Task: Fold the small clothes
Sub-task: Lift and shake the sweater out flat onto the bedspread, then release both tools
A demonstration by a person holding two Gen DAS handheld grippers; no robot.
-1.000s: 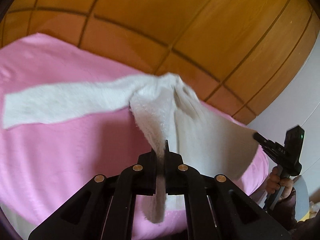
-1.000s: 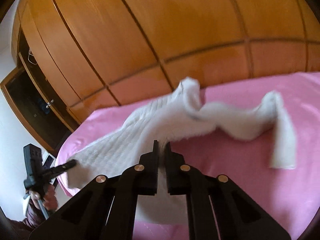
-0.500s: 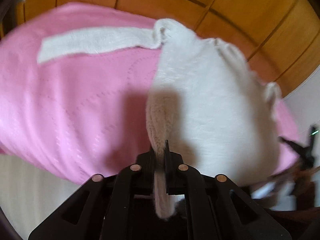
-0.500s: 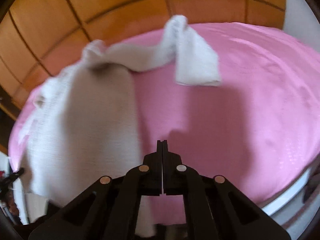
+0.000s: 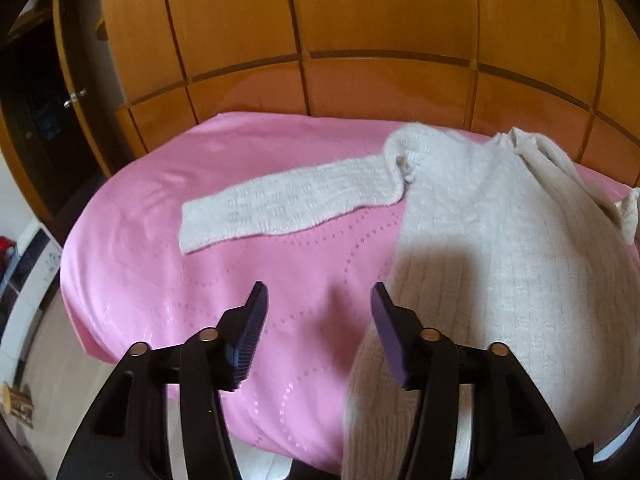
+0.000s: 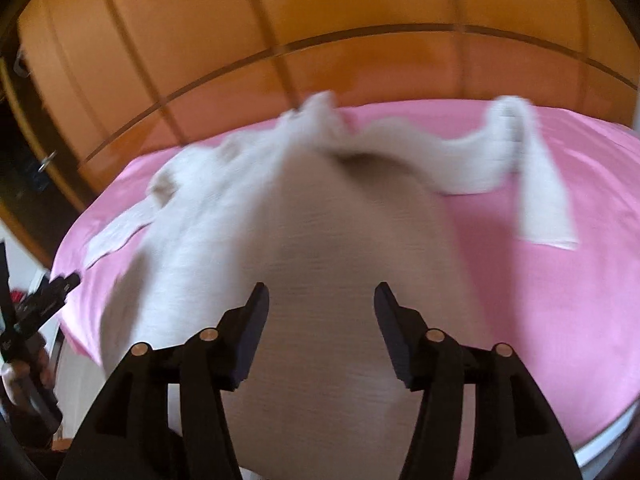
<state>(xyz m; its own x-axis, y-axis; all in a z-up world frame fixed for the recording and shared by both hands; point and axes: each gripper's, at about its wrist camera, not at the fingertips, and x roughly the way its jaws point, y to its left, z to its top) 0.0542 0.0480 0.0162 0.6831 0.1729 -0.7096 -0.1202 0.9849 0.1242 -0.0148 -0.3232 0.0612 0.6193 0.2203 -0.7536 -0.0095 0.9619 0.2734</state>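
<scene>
Now both jaws have just been opening: the left hand-held gripper [image 5: 316, 300] and right hand-held gripper [image 6: 318, 300] stand apart, gripping nothing. The white sweater [image 5: 500, 248] lies spread on the pink bed [image 5: 160, 248]. It looks soft, light and floppy; pinch a sleeve cuff or hem corner.

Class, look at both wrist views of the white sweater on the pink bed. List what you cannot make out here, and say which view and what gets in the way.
- Sweater hem: left wrist view, cut off behind the open left gripper and bottom edge.
- Knit pattern: right wrist view, motion blur smears it around the open right gripper.
- Far sleeve cuff: right wrist view, blurred.
- Bed foot: both views, cut off.
</scene>
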